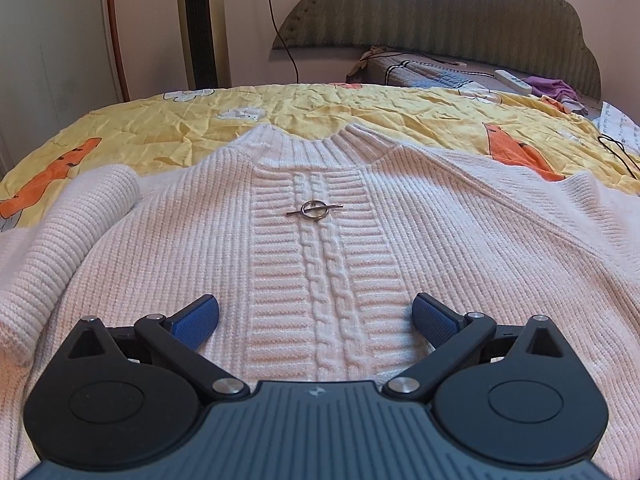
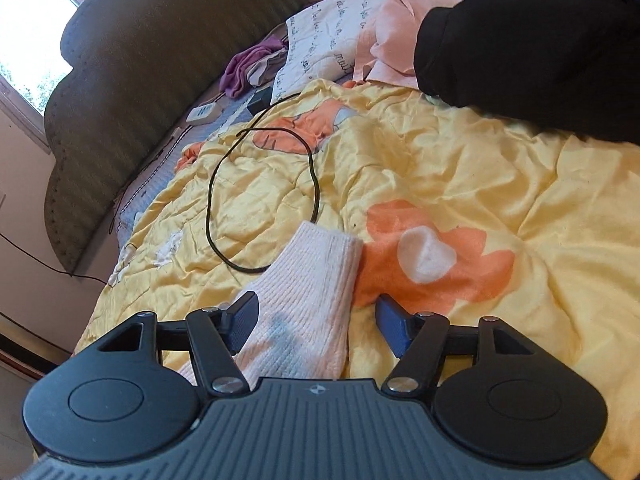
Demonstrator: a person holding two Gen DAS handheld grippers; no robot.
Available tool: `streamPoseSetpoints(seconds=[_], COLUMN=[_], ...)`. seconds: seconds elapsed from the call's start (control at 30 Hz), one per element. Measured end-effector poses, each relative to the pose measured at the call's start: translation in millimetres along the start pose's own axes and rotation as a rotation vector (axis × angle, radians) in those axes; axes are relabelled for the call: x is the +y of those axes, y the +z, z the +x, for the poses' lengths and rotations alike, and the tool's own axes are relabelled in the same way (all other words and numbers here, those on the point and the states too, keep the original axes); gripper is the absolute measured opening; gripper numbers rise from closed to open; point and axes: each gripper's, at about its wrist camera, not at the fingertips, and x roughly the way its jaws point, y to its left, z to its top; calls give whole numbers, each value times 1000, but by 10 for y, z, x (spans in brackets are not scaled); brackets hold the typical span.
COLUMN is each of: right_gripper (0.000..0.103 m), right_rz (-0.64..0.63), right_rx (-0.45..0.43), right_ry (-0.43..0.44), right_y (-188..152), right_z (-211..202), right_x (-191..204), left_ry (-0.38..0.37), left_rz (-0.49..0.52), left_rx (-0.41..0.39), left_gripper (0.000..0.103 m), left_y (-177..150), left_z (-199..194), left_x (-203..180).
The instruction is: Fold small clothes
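Observation:
A pale pink knitted sweater point(image 1: 440, 240) lies face up on the bed, collar at the far side, with a metal ring pin point(image 1: 315, 210) on its cable-knit centre. Its sleeve on the left point(image 1: 80, 220) bends back over the body's edge. My left gripper point(image 1: 314, 308) hovers open over the lower front, its blue pads wide apart with nothing between them. In the right wrist view the other sleeve point(image 2: 312, 272) lies stretched out on the quilt, cuff pointing away. My right gripper point(image 2: 318, 304) straddles it. The left pad is at the sleeve's edge, the right pad stands apart from it.
A crumpled yellow quilt point(image 2: 460, 168) with orange prints covers the bed. A black cable loop point(image 2: 212, 208) lies just beyond the cuff. A person's black sleeve point(image 2: 540, 40) hangs at the upper right. A remote point(image 2: 204, 113), purple clothes point(image 2: 248, 64) and a pillow point(image 2: 320, 40) sit by the padded headboard point(image 1: 440, 8).

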Motion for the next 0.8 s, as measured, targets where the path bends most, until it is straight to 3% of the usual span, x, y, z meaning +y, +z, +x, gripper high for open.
streamPoseSetpoints(seconds=[0.07, 0.13, 0.2, 0.23, 0.4, 0.53, 0.6, 0.67, 0.8], right_gripper=[61, 50, 22, 15, 15, 15, 15, 15, 15], right_rz=[6, -24, -59, -63, -58, -119, -155, -196, -250], right_rx=[0, 11, 22, 20, -35, -64, -61, -31, 78], right_ry=[14, 15, -4, -2, 57, 189, 285, 402, 624], right_y=[39, 45, 25, 11, -82, -244, -411, -649, -1290], right_z=[38, 98, 130, 124, -36, -326, -494, -646, -827], right_x=[12, 27, 33, 23, 69, 453, 734, 1060, 1706], left_ry=[0, 0, -1, -2, -19, -73, -139, -251, -603], left_rz=[0, 0, -1, -1, -13, -88, -169, -291, -589], left_rx=[0, 0, 1, 0, 1, 7, -9, -34, -48], left_gripper=[103, 103, 103, 103, 103, 103, 103, 103, 103], left_y=[0, 0, 1, 1, 9, 82, 153, 237, 267], left_z=[-1, -1, 0, 0, -13, -118, -236, -377, -422], left_x=[-4, -3, -2, -3, 33, 163, 283, 455, 820])
